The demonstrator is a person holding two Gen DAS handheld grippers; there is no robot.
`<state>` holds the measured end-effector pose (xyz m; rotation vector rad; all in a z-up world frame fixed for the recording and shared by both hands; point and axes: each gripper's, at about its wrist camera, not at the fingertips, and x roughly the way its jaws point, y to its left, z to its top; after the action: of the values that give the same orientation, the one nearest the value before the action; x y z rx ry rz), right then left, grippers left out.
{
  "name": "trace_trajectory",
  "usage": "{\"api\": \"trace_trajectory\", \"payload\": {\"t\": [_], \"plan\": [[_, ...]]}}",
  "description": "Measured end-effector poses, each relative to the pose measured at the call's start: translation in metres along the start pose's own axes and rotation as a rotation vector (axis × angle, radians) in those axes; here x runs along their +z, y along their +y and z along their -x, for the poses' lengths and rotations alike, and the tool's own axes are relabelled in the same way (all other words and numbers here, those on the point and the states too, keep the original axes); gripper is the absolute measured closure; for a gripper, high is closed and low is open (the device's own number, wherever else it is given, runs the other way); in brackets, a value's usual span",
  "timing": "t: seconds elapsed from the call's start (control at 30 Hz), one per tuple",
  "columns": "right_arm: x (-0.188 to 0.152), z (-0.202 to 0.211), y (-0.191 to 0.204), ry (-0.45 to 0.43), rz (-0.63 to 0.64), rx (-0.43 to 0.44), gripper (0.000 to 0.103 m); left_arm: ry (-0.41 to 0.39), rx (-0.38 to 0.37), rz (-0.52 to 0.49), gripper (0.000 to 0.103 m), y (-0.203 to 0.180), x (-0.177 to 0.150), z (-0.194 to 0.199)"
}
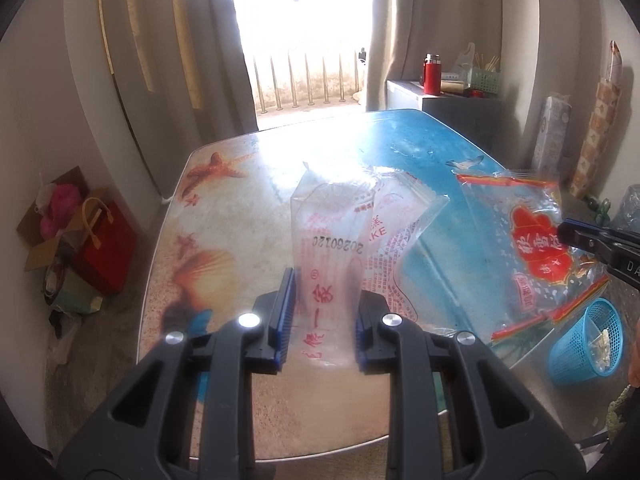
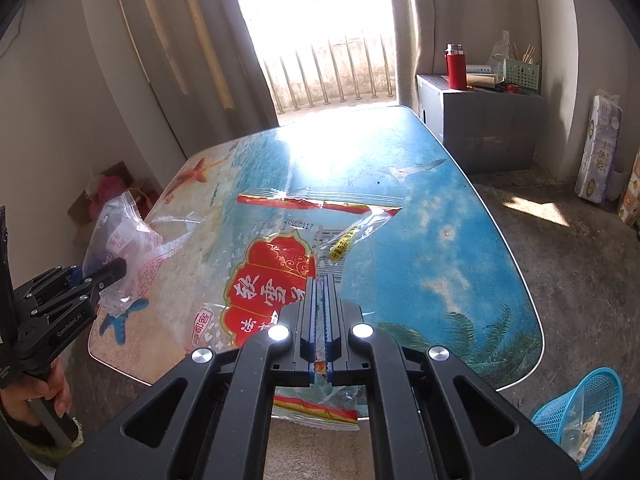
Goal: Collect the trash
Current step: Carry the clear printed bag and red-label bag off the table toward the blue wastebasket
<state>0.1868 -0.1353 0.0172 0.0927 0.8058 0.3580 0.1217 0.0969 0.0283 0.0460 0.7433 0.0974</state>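
A clear plastic wrapper with red print [image 1: 344, 236] stands between the pads of my left gripper [image 1: 325, 312], whose jaws stand apart around it. It also shows in the right wrist view [image 2: 124, 240]. My right gripper [image 2: 320, 320] is shut on a larger clear bag with a red emblem [image 2: 272, 280], held above the table; this bag appears at the right of the left wrist view [image 1: 536, 248]. A blue mesh trash basket [image 2: 584, 412] with some trash inside stands on the floor to the right, also seen in the left wrist view [image 1: 588, 344].
The table [image 2: 440, 216] has a glossy beach-print top. A grey cabinet [image 2: 480, 128] with a red bottle [image 2: 456, 66] stands behind it. A red bag and cardboard box [image 1: 92, 240] sit on the floor at the left. Tissue packs [image 2: 598, 148] lean against the right wall.
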Motion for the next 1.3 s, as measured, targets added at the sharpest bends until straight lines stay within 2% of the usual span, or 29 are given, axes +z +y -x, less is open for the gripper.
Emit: {"api": "trace_trajectory", "payload": {"t": [0.23, 0.43, 0.87, 1.13, 1.3], "plan": [[-0.014, 0.028, -0.026, -0.043, -0.06, -0.028, 0.099, -0.047, -0.042, -0.067, 0.08, -0.035, 0.008, 0.016], [-0.038, 0.058, -0.064, -0.085, -0.158, -0.066, 0.099, -0.08, -0.105, -0.149, 0.08, -0.079, 0.015, 0.027], [-0.114, 0.129, -0.169, -0.105, -0.399, -0.226, 0.099, -0.082, -0.339, -0.305, 0.08, -0.209, 0.01, 0.037], [-0.145, 0.171, -0.242, -0.126, -0.513, -0.36, 0.099, -0.012, -0.512, -0.377, 0.08, -0.301, 0.011, 0.03], [-0.172, 0.192, -0.296, -0.123, -0.613, -0.456, 0.099, 0.067, -0.617, -0.442, 0.08, -0.373, 0.006, 0.017]]}}
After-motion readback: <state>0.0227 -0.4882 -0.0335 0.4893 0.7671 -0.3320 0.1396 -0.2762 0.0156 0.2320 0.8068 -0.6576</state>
